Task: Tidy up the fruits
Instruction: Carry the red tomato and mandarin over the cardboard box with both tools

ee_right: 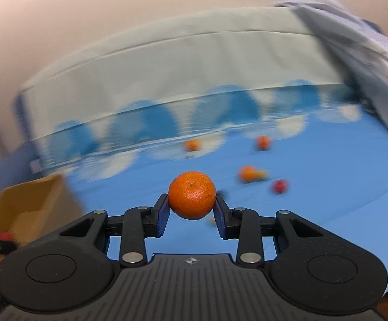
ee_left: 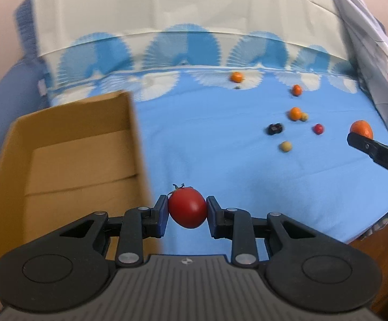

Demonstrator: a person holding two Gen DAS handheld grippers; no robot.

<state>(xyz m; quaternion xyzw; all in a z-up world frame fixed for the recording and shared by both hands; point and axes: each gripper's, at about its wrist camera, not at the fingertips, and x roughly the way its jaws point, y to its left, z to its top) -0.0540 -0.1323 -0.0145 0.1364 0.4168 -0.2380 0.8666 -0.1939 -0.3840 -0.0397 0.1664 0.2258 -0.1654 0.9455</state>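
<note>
Two fruits gripped: glossy red tomato [ee_left: 187, 208] (stemmed), dimpled orange [ee_right: 191, 198].

Two fruits up in the grippers, the rest spread across the cloth.

The tomato [ee_left: 187, 208] sits between the left gripper [ee_left: 186, 215] fingers, just right of the box [ee_left: 68, 160] on the cloth [ee_left: 207, 147]. Far right, the tangerine [ee_right: 191, 198] sits in the right gripper [ee_right: 192, 208]. Beyond, small fruits [ee_left: 295, 113] lie scattered right of centre, well apart from the box, two [ee_left: 237, 76] farthest back near the cloth's rear edge.
</note>
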